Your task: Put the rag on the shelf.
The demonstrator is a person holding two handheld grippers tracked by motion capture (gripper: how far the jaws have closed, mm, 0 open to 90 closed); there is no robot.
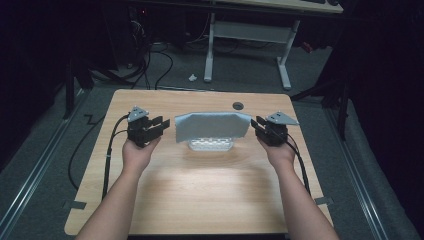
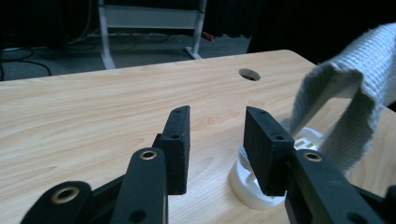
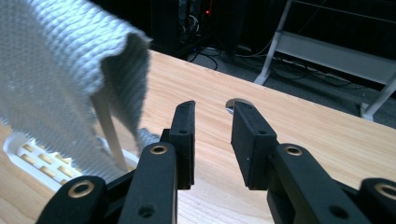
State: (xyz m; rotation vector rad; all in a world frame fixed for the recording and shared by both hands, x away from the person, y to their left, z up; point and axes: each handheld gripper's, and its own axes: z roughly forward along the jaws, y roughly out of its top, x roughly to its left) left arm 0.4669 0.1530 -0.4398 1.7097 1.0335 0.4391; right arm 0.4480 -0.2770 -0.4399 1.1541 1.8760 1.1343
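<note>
Grey woven cloth (image 1: 212,126) hung draped over a white slotted plastic rack (image 1: 210,145) that stood near the middle of the light wooden table (image 1: 200,190), a little toward its far edge. In the high view the cloth spread wide across the top of the rack and covered most of it, so that just the pale base showed beneath the lower hem. The left gripper (image 1: 161,124), black and held in the person's left hand (image 1: 136,152), sat just beside the cloth's left edge, its jaws spread apart with nothing between them; whether they touched the cloth could not be told. The left gripper view showed the same gap between the two black jaws, with the round white foot of the rack and a fold of the cloth (image 2: 355,84) to their right. The right gripper (image 1: 256,125), held in the right hand (image 1: 281,152), sat at the cloth's right edge, very near or touching its corner. In the right gripper view its jaws also stood parted and empty, the cloth (image 3: 56,70) hanging off to their left over a thin white upright of the rack (image 3: 37,156). A round hole (image 1: 238,105) in the tabletop lay beyond the cloth, toward the far edge.
</note>
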